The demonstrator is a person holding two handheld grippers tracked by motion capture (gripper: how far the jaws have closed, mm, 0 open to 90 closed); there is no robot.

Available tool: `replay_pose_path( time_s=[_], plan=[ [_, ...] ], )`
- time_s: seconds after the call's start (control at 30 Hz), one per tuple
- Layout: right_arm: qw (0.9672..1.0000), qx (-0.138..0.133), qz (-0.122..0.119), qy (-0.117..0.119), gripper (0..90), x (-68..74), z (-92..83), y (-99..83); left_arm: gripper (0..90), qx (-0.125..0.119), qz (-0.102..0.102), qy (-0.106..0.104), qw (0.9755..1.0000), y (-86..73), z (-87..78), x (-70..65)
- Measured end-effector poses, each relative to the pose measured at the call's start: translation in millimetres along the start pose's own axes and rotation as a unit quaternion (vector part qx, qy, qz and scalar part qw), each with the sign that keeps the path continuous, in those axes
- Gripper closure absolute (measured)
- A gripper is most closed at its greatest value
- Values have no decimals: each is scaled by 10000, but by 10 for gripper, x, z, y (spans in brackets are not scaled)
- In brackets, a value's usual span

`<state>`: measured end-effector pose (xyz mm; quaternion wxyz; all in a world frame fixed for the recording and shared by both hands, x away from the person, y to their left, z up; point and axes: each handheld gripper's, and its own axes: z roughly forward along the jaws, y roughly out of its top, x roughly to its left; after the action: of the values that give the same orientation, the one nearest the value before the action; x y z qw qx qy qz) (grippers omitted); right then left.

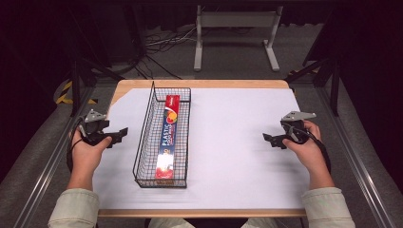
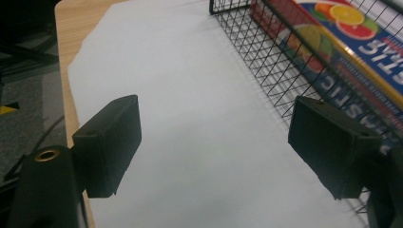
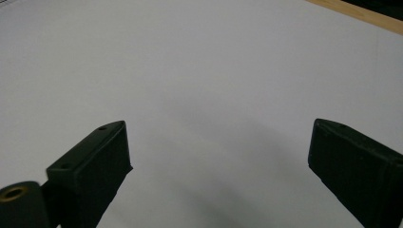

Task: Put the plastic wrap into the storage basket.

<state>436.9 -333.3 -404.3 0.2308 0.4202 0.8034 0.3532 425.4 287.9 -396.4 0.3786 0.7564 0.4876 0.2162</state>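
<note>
We see a long black wire basket (image 1: 142, 142) left of centre in the high view, standing on the white sheet (image 1: 237, 142) that covers the worktop (image 1: 199, 84). Inside it lies a box of plastic food wrap (image 1: 168, 137), flat on the basket floor, its long axis running with the basket's from the lower part of the frame toward the top. The left gripper (image 1: 116, 135) sits at the left of the frame, just beside the basket's left wall and pointing toward it; in the left gripper view its jaws stand wide apart with nothing between them, the mesh and the box's printed face at upper right. The right gripper (image 1: 271, 139) hovers at the right of the frame, well apart from the basket, its jaws likewise spread and empty over bare sheet. We judge the left hand (image 1: 88, 152) the nearer one for any reach into the basket.
</note>
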Motion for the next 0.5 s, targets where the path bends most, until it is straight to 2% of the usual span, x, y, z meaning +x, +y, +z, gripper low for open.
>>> replay_pose_path(
  time_s=[0.17, 0.3, 0.5],
  plan=[
    [10000, 33, 43, -41, 73, -19, 21, -58, 180, -75, 27, -106, 9999, -134, 51, 47],
    [9999, 60, 86, -51, 73, -43, 36, -94, 180, -106, -64, -213, 9997, -277, 115, 96],
    [9998, 39, 146, -85, 72, -59, 40, -116, 162, -52, -69, -136, 9999, -335, 149, 79]
  ],
)
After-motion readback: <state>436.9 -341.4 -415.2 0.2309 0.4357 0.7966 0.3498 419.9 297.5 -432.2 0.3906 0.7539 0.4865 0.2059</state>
